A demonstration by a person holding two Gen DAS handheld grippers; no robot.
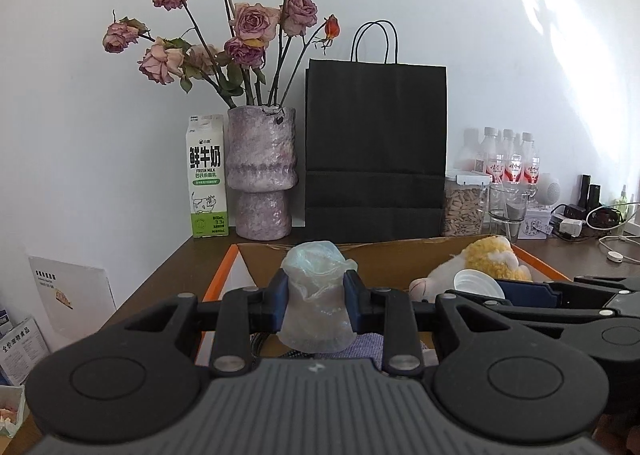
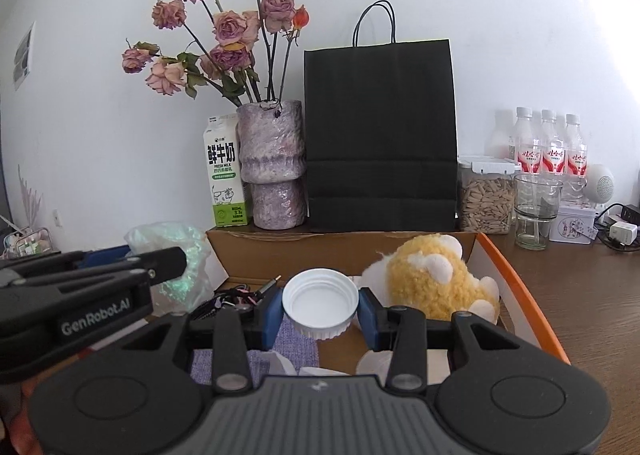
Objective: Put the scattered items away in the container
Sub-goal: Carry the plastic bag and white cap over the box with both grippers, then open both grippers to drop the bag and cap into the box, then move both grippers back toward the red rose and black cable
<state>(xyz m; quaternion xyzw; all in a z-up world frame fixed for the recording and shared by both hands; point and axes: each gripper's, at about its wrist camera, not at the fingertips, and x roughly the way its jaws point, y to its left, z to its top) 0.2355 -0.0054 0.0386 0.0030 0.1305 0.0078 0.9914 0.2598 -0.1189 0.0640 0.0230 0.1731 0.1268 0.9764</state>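
The left gripper [image 1: 316,297] has its blue fingers [image 1: 280,299] clenched on a crumpled plastic bag [image 1: 316,295] — thin, translucent, faintly blue-green, bunched into an upright wad whose long axis runs roughly vertical; its lower end hangs below the fingers and the gripper body cuts it off. The right gripper [image 2: 320,309] grasps a white plastic lid [image 2: 320,305], round and ribbed along its rim, its hollow side tilted up toward the camera.

Both held things sit over the open cardboard box [image 2: 348,255], brown inside with an orange edge. In it lies a plush toy [image 2: 436,279], fuzzy yellow with white patches; which end is its head is hard to tell. A tangle of dark cable [image 2: 236,297] and a woven purple-grey cloth [image 2: 296,339] lie on the box floor, largely hidden behind the gripper.

Behind the box on the wooden desk [image 2: 580,295] stand a milk carton [image 1: 207,179], a rough mauve vase [image 1: 262,171] of dried roses and a matte black paper bag [image 1: 376,147] — plus a jar of seeds [image 2: 486,199].
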